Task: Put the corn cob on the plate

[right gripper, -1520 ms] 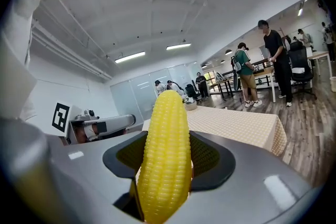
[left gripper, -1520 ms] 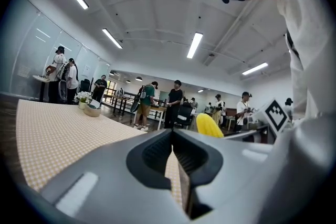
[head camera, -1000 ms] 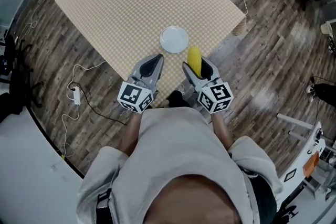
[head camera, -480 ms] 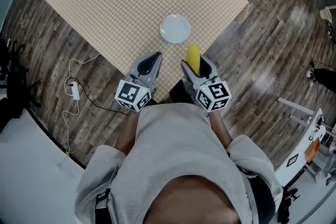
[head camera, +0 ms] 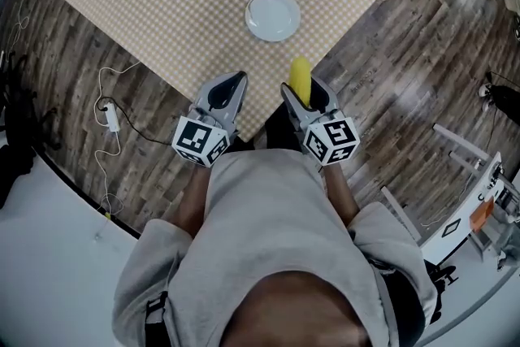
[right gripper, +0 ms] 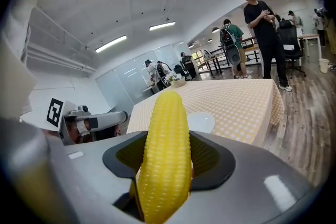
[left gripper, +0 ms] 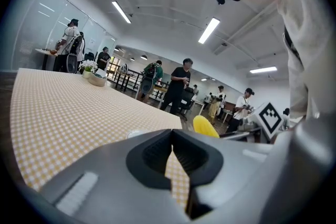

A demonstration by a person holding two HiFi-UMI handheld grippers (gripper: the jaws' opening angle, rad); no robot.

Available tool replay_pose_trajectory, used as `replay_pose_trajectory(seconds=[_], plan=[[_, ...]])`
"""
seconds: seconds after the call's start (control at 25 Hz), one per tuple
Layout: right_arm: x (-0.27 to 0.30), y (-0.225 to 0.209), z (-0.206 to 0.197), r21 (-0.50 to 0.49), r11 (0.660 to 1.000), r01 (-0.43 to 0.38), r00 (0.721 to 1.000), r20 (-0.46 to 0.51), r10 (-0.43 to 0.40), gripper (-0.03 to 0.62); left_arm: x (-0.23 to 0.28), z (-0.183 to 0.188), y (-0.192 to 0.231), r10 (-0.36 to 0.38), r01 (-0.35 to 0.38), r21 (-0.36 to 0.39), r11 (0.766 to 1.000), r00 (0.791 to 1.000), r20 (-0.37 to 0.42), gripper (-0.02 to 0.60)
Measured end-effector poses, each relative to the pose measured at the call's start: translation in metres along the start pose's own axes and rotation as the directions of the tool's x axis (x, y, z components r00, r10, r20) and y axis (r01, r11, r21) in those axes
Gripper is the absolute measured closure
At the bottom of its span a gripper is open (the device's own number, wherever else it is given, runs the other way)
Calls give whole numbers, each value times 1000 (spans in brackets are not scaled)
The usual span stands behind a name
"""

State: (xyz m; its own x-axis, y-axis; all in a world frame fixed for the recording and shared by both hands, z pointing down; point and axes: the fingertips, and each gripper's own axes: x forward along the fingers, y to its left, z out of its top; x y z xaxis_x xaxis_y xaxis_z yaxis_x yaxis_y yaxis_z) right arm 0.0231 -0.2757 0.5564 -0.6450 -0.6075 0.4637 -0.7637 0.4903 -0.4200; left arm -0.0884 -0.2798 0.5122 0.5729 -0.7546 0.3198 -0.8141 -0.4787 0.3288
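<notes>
A yellow corn cob (head camera: 301, 80) sticks forward out of my right gripper (head camera: 306, 96), which is shut on it; in the right gripper view the corn cob (right gripper: 167, 155) fills the gap between the jaws of my right gripper (right gripper: 168, 139). The white plate (head camera: 273, 15) lies empty on the checked tablecloth (head camera: 179, 4), ahead of the cob and slightly left; the plate (right gripper: 202, 122) shows just beyond the cob's tip. My left gripper (head camera: 227, 92) hovers beside the right one over the table's near corner. In its own view the left gripper (left gripper: 172, 132) has its jaws together, nothing between them.
Wood floor (head camera: 406, 69) surrounds the table. A white cable with a power adapter (head camera: 109, 117) lies on the floor at left. A white frame (head camera: 475, 175) stands at right. A bowl with flowers (left gripper: 96, 78) sits at the table's far end; several people stand beyond.
Both grippers have sunk together and now sit farther from the plate, near the table's corner. The corn cob stays held in the right gripper.
</notes>
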Motion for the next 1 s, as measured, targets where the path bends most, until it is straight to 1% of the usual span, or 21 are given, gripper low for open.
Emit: replay_pose_trajectory(seconds=[0.2,0.36,0.48,0.6,0.72,0.8,0.88,1.0], plan=[[16,-13,-19,13,1000,22,999,-44,-21,350,9,-19,16,-1,0,-30,1000,999,-36,574],[23,-22,-32,-21,999,31,996,-84,-33,351,11,-25,21,5,-7,-39,999,999,-46,574],[30,-27,-39,-86,996,26,991,-126,-37,352,9,-25,24,21,-23,-51,998,999,-46,574],[42,-33,-42,-187,982,20,986,-159,-50,352,7,-24,26,35,-38,-58,998,998,-46,574],[59,-39,-43,-324,946,17,978,-191,-83,352,4,-25,32,55,-58,-67,996,997,-44,574],[71,-42,-42,-386,923,6,974,-205,-92,352,1,-26,36,67,-70,-74,995,997,-45,574],[84,-45,-41,-409,912,-8,973,-214,-87,352,-2,-26,40,78,-81,-78,994,996,-45,574],[102,-50,-34,-419,908,-18,973,-215,-81,352,-4,-25,46,93,-97,-85,992,995,-42,574]])
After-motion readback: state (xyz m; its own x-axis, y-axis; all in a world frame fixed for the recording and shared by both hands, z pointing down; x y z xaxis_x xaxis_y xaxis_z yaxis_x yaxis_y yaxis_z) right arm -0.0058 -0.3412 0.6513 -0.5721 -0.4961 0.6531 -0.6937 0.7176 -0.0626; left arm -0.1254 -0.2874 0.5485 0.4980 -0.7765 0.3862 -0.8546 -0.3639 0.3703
